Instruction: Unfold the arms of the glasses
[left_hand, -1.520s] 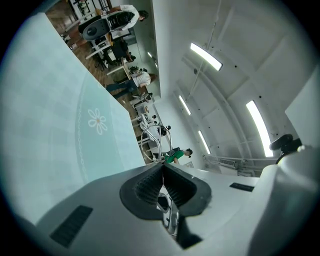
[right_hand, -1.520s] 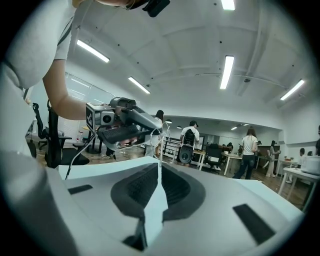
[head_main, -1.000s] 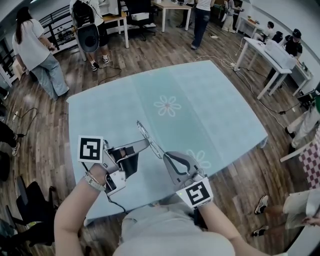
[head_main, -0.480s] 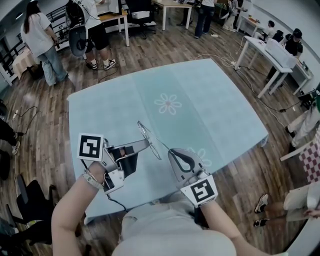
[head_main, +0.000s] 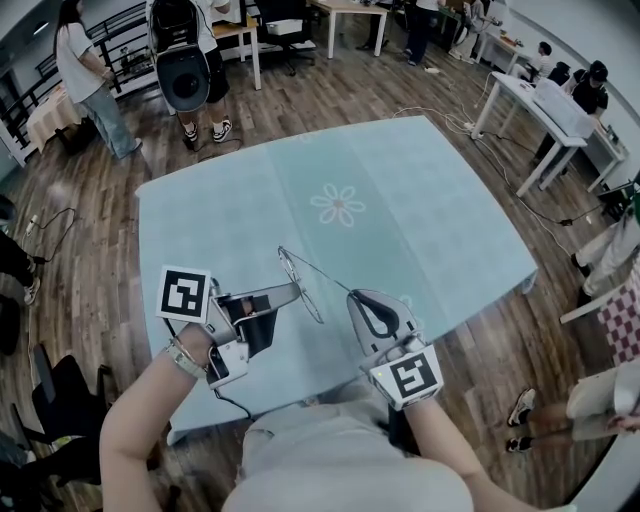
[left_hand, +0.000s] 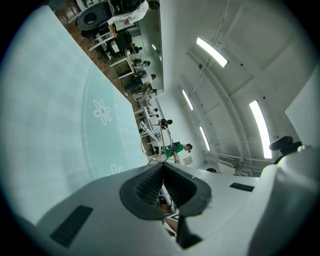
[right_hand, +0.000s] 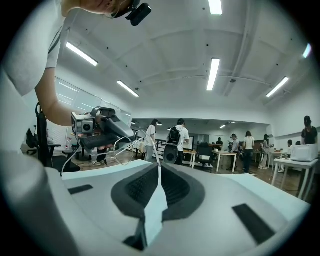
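Observation:
The thin wire-framed glasses (head_main: 291, 268) hang in the air above the pale blue table (head_main: 420, 200), between my two grippers. My left gripper (head_main: 297, 290) is shut on the frame next to the lenses; in the left gripper view its pads (left_hand: 150, 185) meet on the thin wire of the glasses (left_hand: 163, 146). My right gripper (head_main: 356, 296) is shut on the tip of one arm, which runs out straight from the frame. In the right gripper view the pale arm tip (right_hand: 156, 200) lies between the shut pads, with the lenses (right_hand: 124, 149) and the left gripper (right_hand: 102, 131) beyond.
The table carries a cloth with a flower print (head_main: 337, 206), and its near edge lies just under my hands. Wooden floor surrounds it. Several people (head_main: 85, 70) stand at the back, and white desks (head_main: 545, 110) stand at the right.
My right gripper has moved to the right, away from the frame, drawing the glasses arm out from its folded position. The left gripper has stayed put.

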